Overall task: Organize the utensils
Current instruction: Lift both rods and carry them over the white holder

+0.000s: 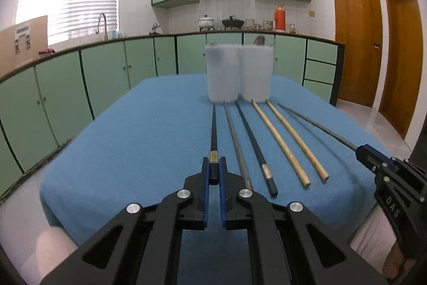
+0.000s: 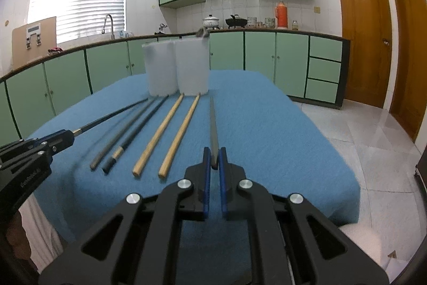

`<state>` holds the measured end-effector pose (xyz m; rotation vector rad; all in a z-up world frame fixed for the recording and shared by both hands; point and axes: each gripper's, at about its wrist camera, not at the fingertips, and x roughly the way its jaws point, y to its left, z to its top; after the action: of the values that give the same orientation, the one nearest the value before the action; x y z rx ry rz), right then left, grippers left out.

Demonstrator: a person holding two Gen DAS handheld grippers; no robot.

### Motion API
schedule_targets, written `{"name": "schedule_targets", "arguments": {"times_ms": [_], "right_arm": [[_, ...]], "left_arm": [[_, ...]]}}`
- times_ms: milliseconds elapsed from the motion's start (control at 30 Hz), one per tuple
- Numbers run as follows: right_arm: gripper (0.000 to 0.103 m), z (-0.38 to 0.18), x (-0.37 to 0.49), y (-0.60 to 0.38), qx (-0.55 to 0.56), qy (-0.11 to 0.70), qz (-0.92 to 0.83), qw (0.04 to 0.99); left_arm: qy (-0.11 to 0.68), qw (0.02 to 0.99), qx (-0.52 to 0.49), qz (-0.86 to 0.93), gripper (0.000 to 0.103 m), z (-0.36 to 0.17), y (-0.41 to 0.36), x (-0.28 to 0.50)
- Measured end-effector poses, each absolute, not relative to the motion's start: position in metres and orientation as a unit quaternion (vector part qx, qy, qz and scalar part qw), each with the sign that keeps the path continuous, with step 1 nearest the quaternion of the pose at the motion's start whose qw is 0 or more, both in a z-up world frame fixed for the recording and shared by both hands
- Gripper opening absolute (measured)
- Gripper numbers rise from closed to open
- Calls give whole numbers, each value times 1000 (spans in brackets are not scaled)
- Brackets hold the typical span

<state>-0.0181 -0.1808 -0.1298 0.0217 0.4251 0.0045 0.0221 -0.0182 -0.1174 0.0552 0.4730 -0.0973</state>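
You are at the pick-up step, both tools working at once: your left gripper (image 1: 214, 172) is clenched on the thick end of a black chopstick (image 1: 213, 130), and your right gripper (image 2: 214, 159) is clamped on the near end of a grey metal chopstick (image 2: 213, 124). Take the pair of frosted cups (image 1: 238, 74) at the far end of the blue towel (image 1: 133, 138) as your landmark — every stick points its tip toward them. Between your two held sticks lie four more on the towel: a grey one (image 1: 236, 140), a second black one (image 1: 253, 143) and two wooden chopsticks (image 1: 291, 143), all on your side of the cups. Whether either held stick has left the cloth, I cannot tell. Next, likely lift each stick, swing it upright and lower it tip-first into a cup — the rims are narrow, so line up carefully, and sorting by kind seems the aim.
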Motion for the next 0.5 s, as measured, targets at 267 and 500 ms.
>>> {"name": "schedule_targets", "arguments": {"times_ms": [267,500], "right_arm": [[5,-75,-23,-194,12,170,21,985],[5,-24,-14,-206,22,154,44,987]], "left_arm": [[173,983,29,-52,6,-61,-5,16],[142,987,19,-72,7,-19,2,24]]}}
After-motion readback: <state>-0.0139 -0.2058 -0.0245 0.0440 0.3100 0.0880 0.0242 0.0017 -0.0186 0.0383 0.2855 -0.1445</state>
